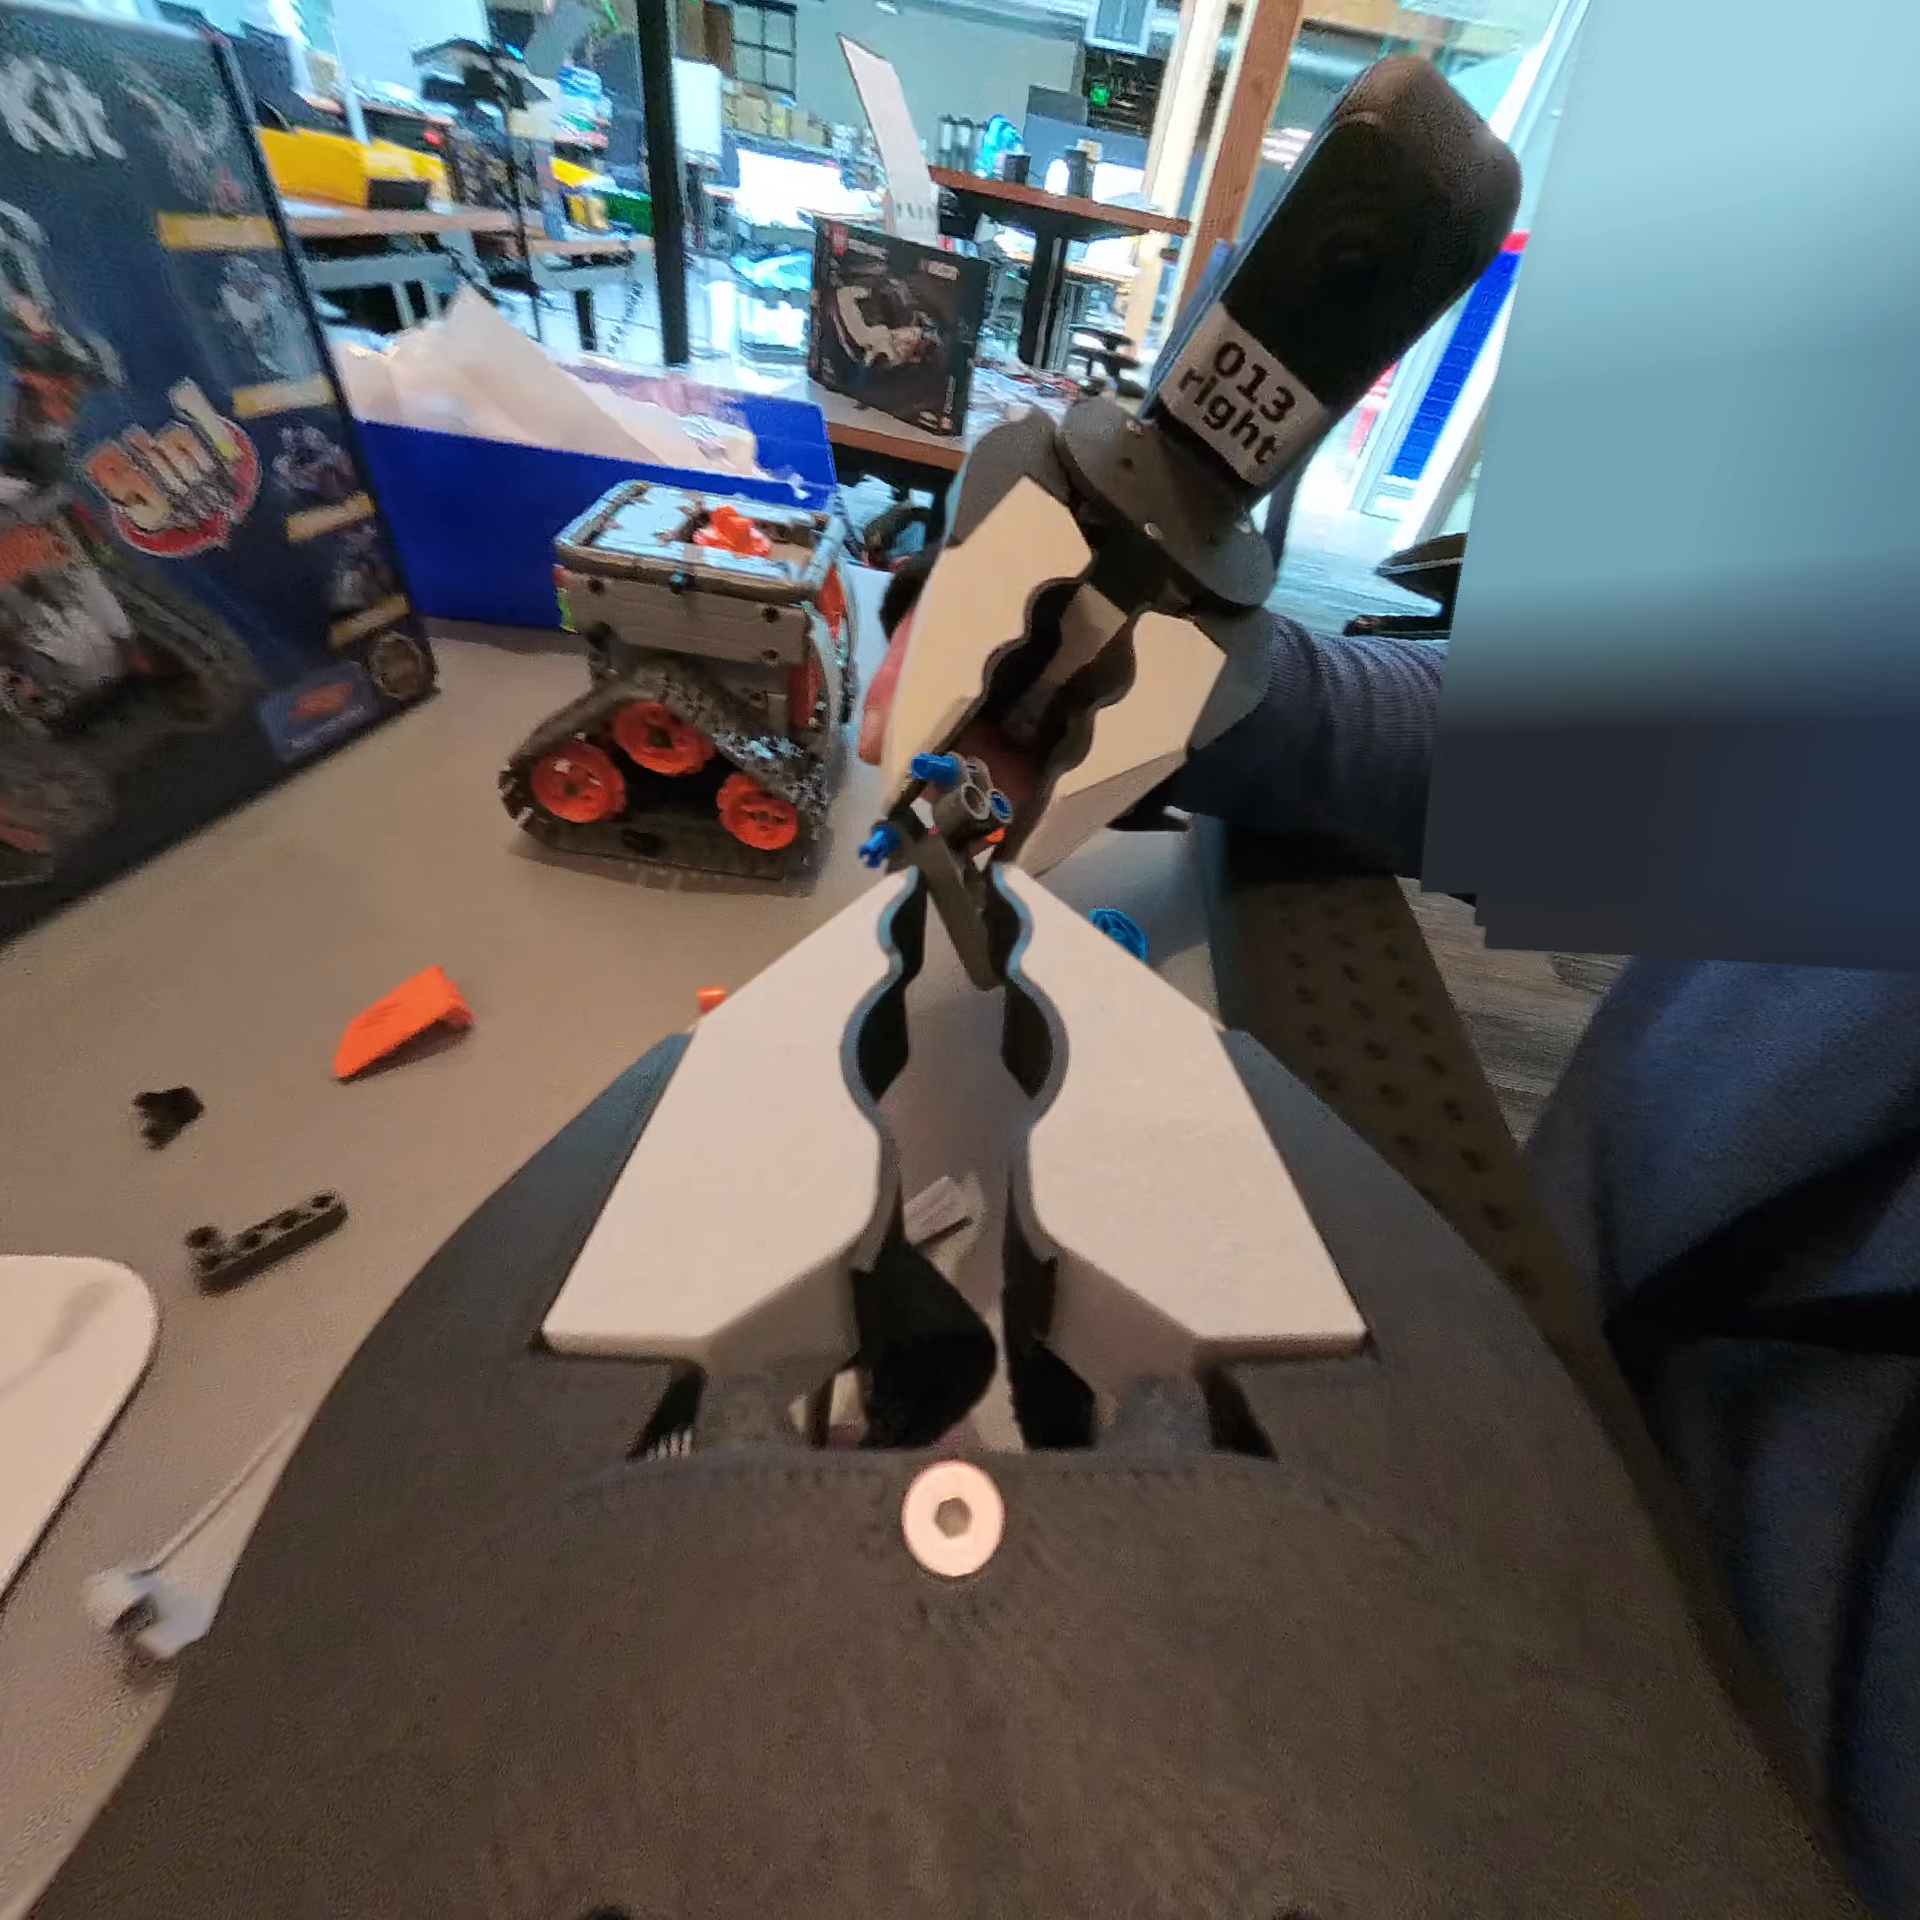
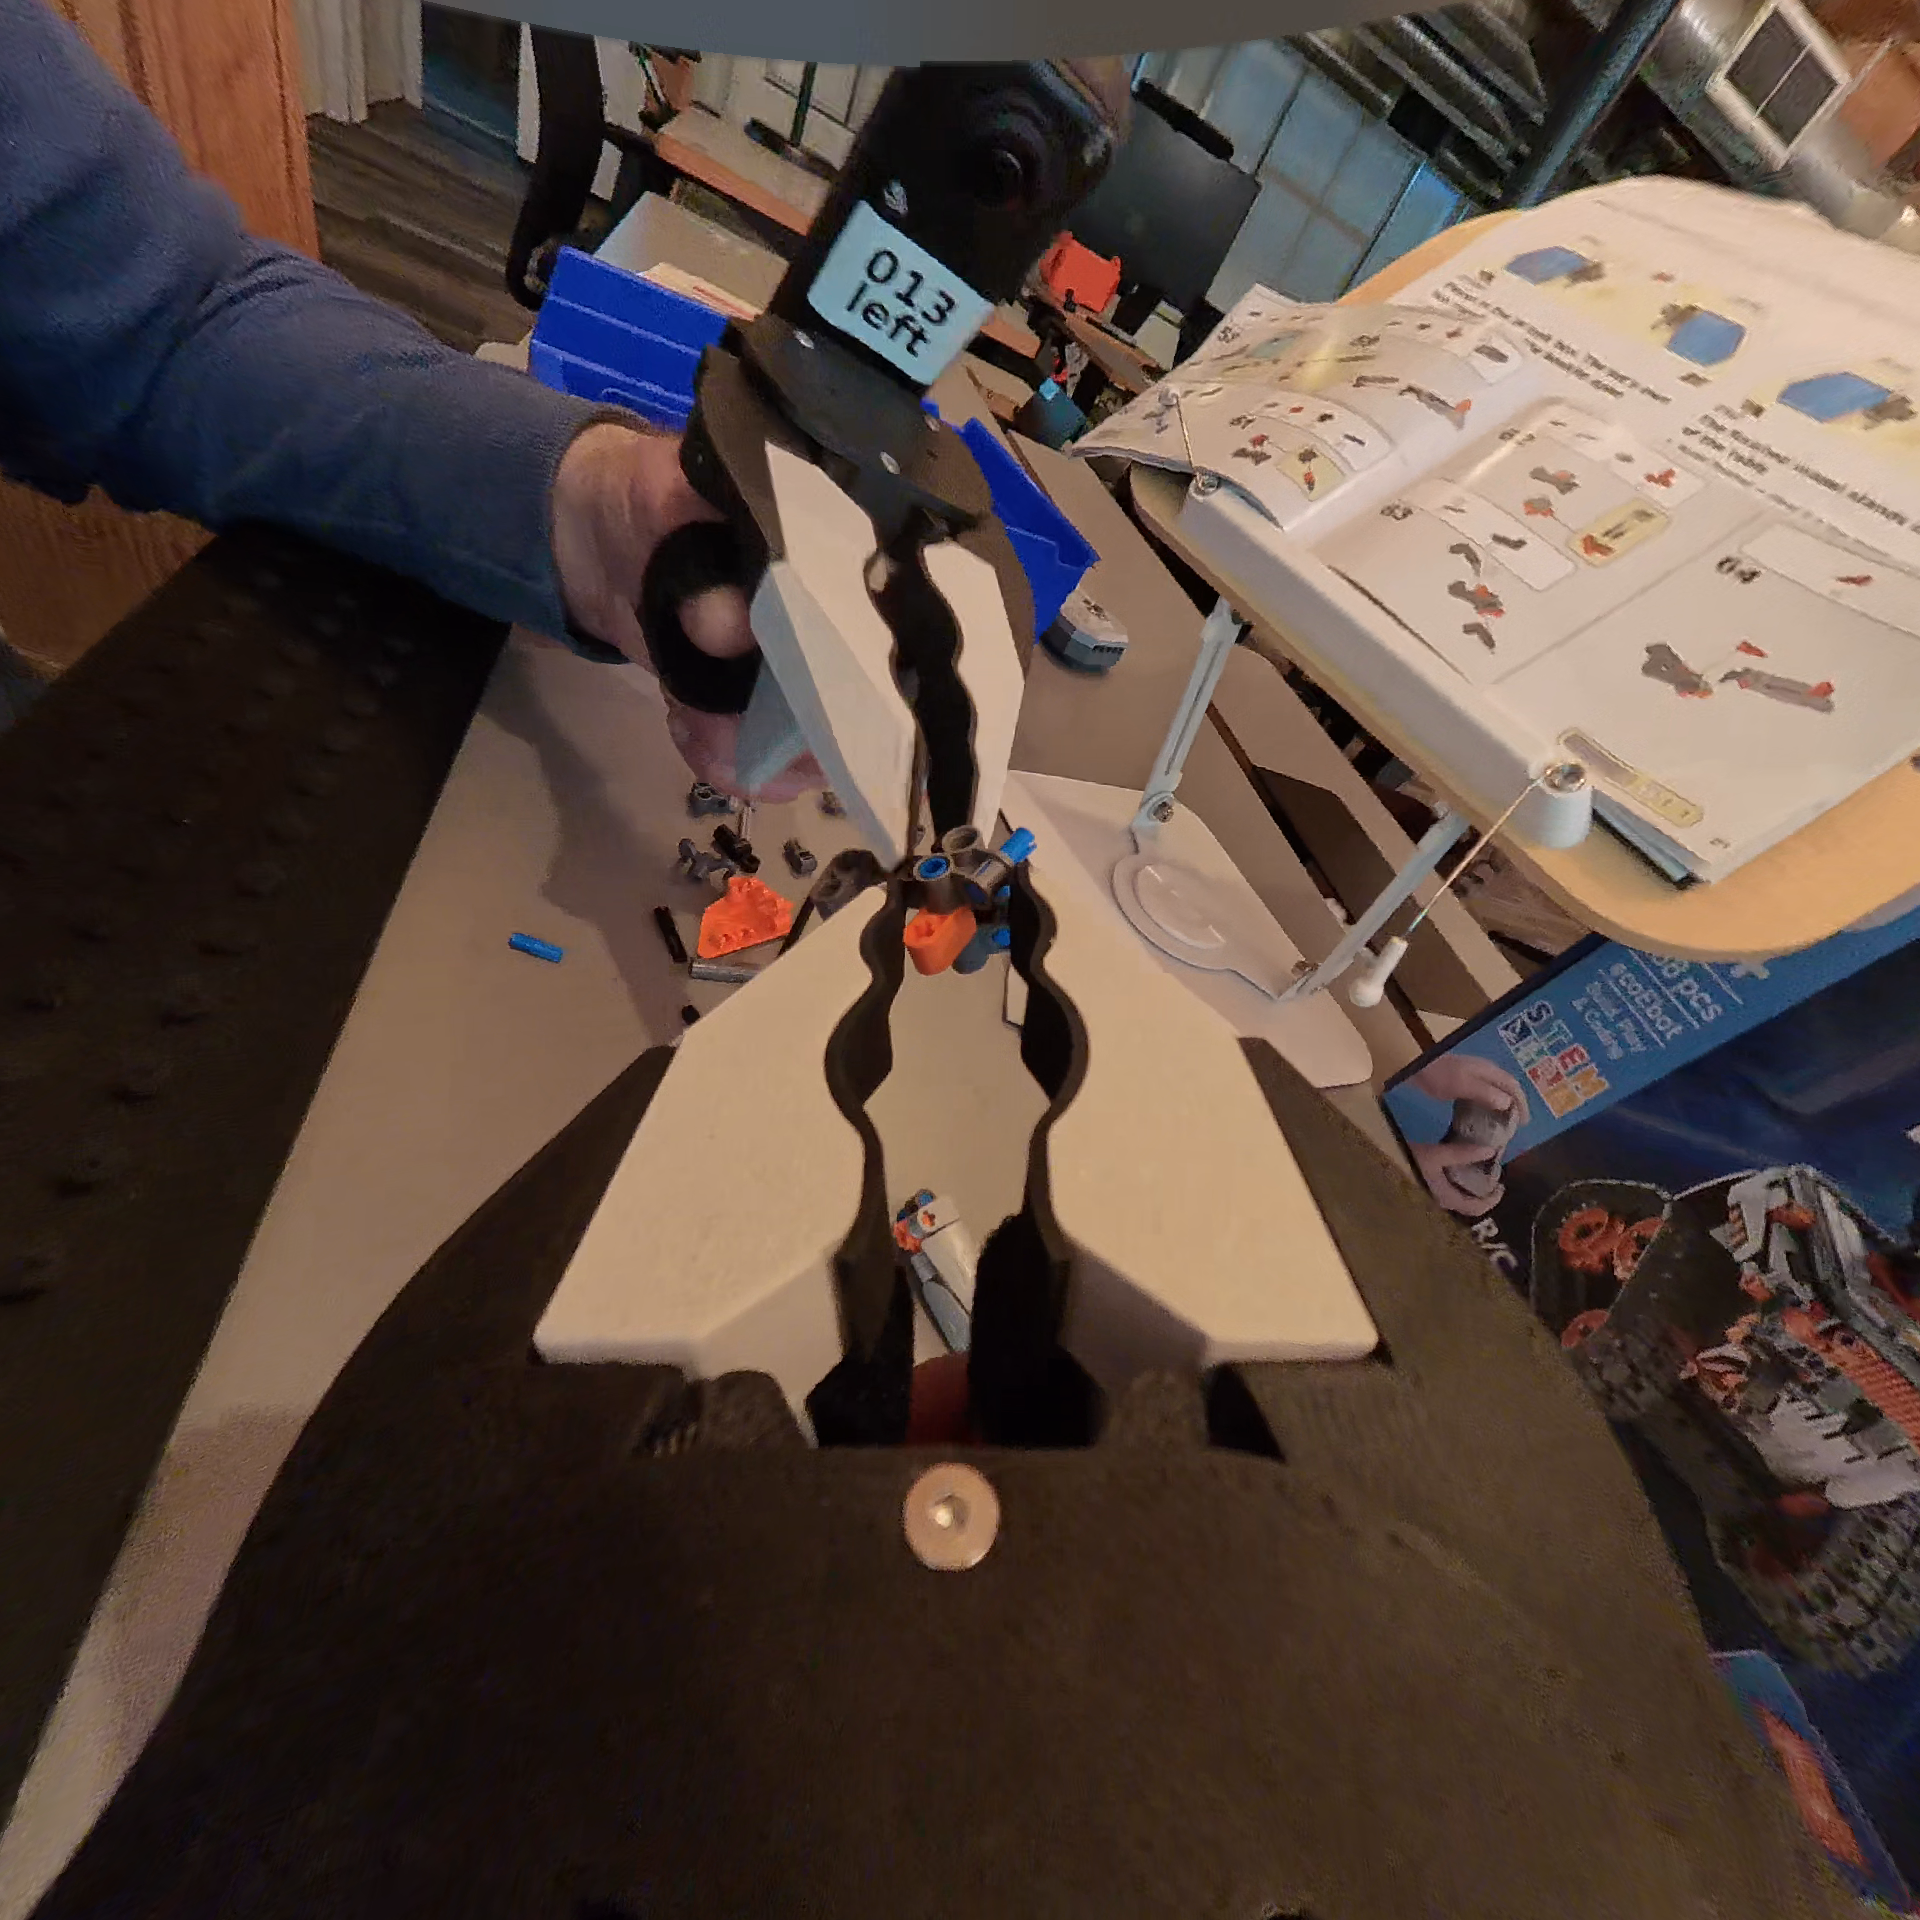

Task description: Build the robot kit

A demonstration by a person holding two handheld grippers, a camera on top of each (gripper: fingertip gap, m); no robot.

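Observation:
My left gripper [image 1: 954, 883] is shut on a dark grey beam [image 1: 961, 930] held upright at its tips. My right gripper [image 1: 961, 831] comes down from the upper right and meets it tip to tip. It is shut on a small cluster of grey connectors with blue pins [image 1: 971, 800] that touches the beam's top end. In the right wrist view my right gripper [image 2: 954, 894] holds that cluster [image 2: 961, 878]. An orange piece [image 2: 935, 940] hangs under the cluster. The left gripper [image 2: 925, 842] reaches in from above, held by a hand in a blue sleeve.
A tracked model with orange wheels [image 1: 686, 686] stands on the grey table, with a kit box [image 1: 177, 499] and a blue bin [image 1: 582, 499] behind. An orange panel [image 1: 400, 1023] and a black beam [image 1: 265, 1242] lie loose. An open instruction booklet on a stand [image 2: 1558, 499] is at right, with small parts [image 2: 727, 862] below. The tips of both grippers are at nearly the same place. Left tips and right tips are each some 20 centimeters from the orange panel [image 1: 400, 1023].

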